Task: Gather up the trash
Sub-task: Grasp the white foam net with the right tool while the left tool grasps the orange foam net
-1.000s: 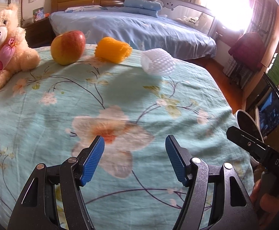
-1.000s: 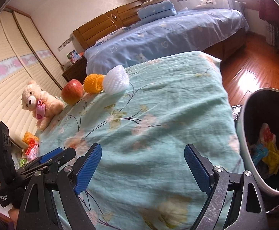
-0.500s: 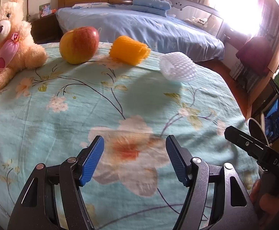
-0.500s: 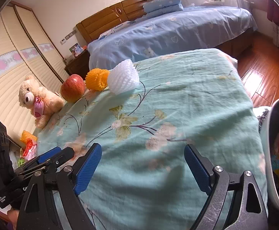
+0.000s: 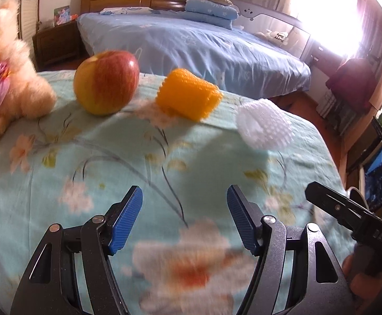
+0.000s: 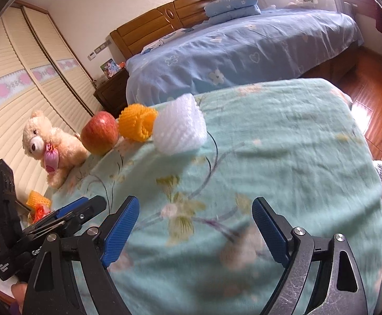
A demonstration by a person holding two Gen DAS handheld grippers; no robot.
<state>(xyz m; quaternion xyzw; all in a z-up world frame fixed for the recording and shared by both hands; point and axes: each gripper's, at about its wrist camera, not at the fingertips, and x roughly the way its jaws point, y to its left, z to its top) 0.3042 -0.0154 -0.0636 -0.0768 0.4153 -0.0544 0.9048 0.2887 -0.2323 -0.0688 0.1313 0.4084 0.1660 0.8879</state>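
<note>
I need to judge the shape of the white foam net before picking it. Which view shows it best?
The right wrist view: the white foam net sits near centre, large and fairly sharp. In the left wrist view it lies off to the right, smaller and blurrier.

Both grippers were black, angular frames with triangular cutouts and silver screws at the joints. The left gripper (image 5: pixel 184 219) and right gripper (image 6: pixel 195 232) each carried ribbed blue pads (image 5: pixel 126 223), set at ten and two o'clock.

Apple (image 5: pixel 106 82) beside teddy bear (image 5: pixel 6 78) — on floral sheet (image 5: pixel 86 162).

The teddy bear (image 5: pixel 4 78) is cut off by the left edge, blurred.
</note>
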